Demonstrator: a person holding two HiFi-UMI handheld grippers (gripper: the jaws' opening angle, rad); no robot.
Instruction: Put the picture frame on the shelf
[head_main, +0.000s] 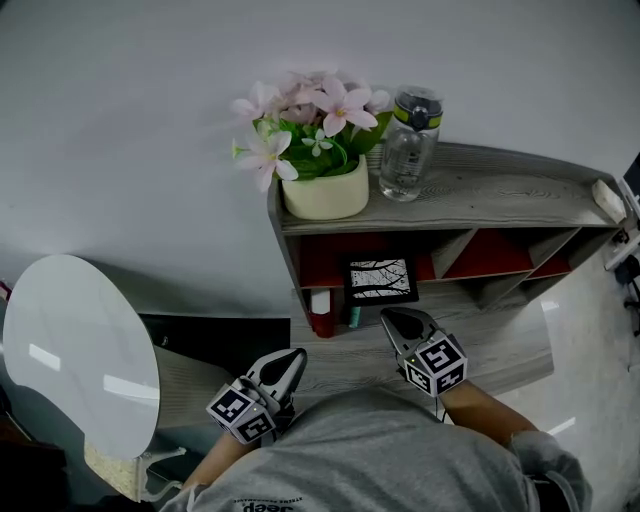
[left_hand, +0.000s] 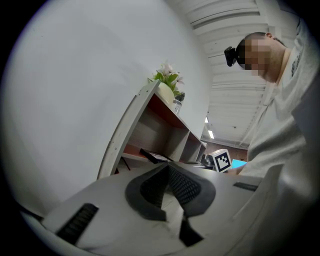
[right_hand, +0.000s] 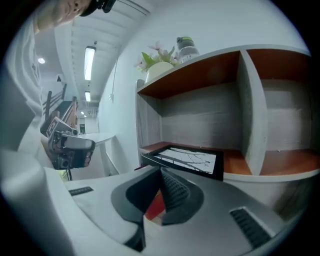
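Picture frame (head_main: 380, 279): in place inside the shelf (head_main: 480, 195), in the leftmost compartment under the top board. It lies face up on the red-brown compartment floor with its black border near the front lip, and the branch print is plain to see in the right gripper view (right_hand: 187, 160). Nothing holds it.

Right gripper (head_main: 392, 320): jaws pressed together with nothing between them, tips pointing at the frame but apart from it. A red container (head_main: 321, 312) stands on the lower level just left of the frame.

Left gripper (head_main: 292, 360): held low by the person's body, well apart from the frame. Its own view (left_hand: 167, 167) shows the jaw tips meeting and nothing gripped.

Top board: cream flower pot (head_main: 325, 195) with pink blooms at the left end, and a clear water bottle (head_main: 408, 150) just beside it on the right. A white round table (head_main: 80, 350) stands left of the shelf
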